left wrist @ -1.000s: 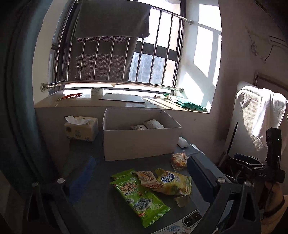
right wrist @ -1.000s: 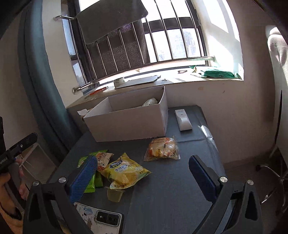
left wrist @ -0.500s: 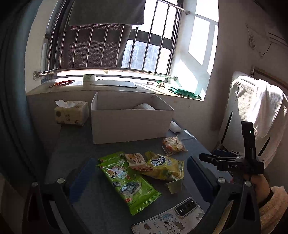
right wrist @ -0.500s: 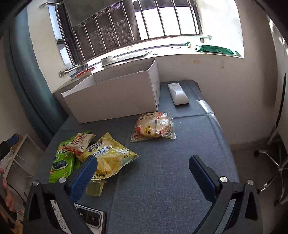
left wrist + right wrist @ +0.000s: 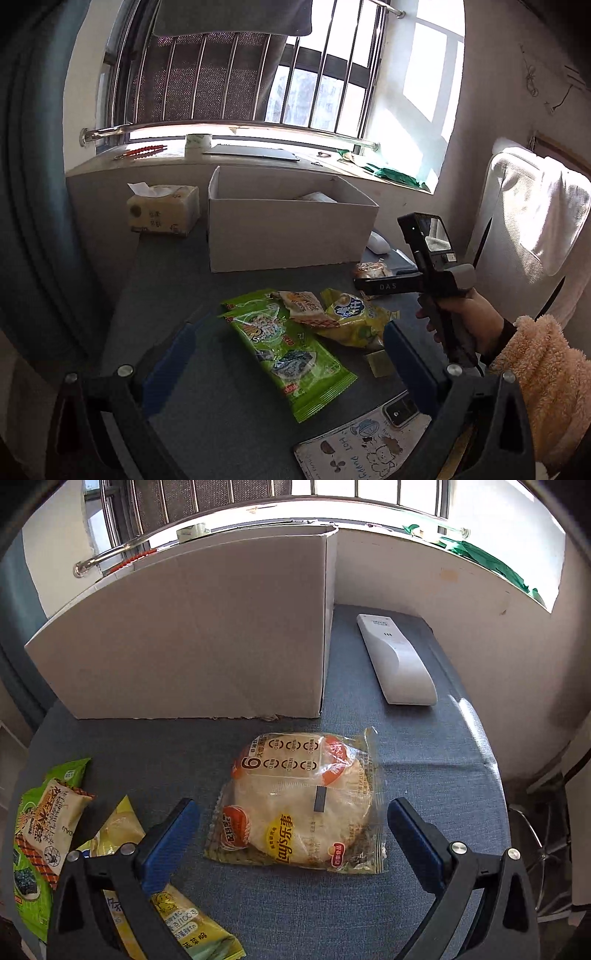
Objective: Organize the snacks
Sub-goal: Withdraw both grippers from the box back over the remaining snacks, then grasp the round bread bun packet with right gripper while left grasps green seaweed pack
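Observation:
A clear Lay's bread packet [image 5: 299,801] lies on the grey table in front of the white cardboard box [image 5: 192,635]. My right gripper [image 5: 291,827] is open, low over the table, its blue fingers on either side of the packet without touching it. My left gripper [image 5: 288,354] is open and empty above a green seaweed bag [image 5: 288,343], a small orange packet [image 5: 306,302] and a yellow chip bag [image 5: 351,314]. The box [image 5: 288,229] holds a white packet. The bread packet [image 5: 371,269] shows partly behind the right gripper's body.
A white remote [image 5: 395,661] lies right of the box. A tissue box [image 5: 162,210] stands left of the box. A phone in a cartoon case [image 5: 369,439] and a small green cube [image 5: 380,363] lie near the front edge. A chair with a white towel [image 5: 535,229] stands right.
My right gripper has moved forward and down until its open fingers straddle the bread packet. My left gripper has drifted a little closer to the snack pile.

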Motion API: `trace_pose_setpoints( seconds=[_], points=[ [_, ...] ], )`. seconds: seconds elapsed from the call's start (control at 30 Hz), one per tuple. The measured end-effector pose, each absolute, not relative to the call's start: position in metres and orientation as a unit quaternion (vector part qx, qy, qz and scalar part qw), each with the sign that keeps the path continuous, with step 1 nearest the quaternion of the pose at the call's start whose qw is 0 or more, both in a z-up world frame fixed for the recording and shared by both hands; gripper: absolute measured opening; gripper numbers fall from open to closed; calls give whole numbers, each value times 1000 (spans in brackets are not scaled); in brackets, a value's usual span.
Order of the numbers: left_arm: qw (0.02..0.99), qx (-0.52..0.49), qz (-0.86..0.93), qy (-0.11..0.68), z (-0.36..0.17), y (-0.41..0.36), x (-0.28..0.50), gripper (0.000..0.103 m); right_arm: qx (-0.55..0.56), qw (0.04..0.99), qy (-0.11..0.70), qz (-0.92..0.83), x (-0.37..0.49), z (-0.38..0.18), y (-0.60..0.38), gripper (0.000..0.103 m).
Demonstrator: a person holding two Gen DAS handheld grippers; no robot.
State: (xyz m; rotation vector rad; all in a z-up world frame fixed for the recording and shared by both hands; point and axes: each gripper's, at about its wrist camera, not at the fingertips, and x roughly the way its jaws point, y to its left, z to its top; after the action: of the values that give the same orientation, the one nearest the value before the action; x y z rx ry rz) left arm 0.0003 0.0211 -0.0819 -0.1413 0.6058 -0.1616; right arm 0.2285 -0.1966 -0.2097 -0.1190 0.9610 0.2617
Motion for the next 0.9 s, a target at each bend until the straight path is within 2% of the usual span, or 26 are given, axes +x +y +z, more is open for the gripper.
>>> trace_pose_setpoints(
  seconds=[0.13, 0.2, 0.23, 0.27, 0.63, 0.9],
  points=[
    [945, -82, -79, 305, -87, 28, 1, 103, -67, 871, 469, 126, 233, -217, -192, 103],
    [945, -80, -76, 307, -88, 27, 1, 103, -65, 876, 459, 132, 233, -214, -194, 94],
    [945, -78, -76, 308, -89, 27, 2, 103, -69, 878, 455, 131, 231, -212, -196, 83],
    [945, -76, -77, 310, -90, 26, 2, 103, -56, 878, 453, 142, 229, -209, -199, 81],
    [926, -37, -84, 366, -110, -5, 31, 103, 45, 898, 399, 177, 169, -154, -247, 81],
    [894, -5, -54, 445, -153, -38, 85, 103, 72, 909, 365, 188, 111, -136, -257, 81]
  ],
)
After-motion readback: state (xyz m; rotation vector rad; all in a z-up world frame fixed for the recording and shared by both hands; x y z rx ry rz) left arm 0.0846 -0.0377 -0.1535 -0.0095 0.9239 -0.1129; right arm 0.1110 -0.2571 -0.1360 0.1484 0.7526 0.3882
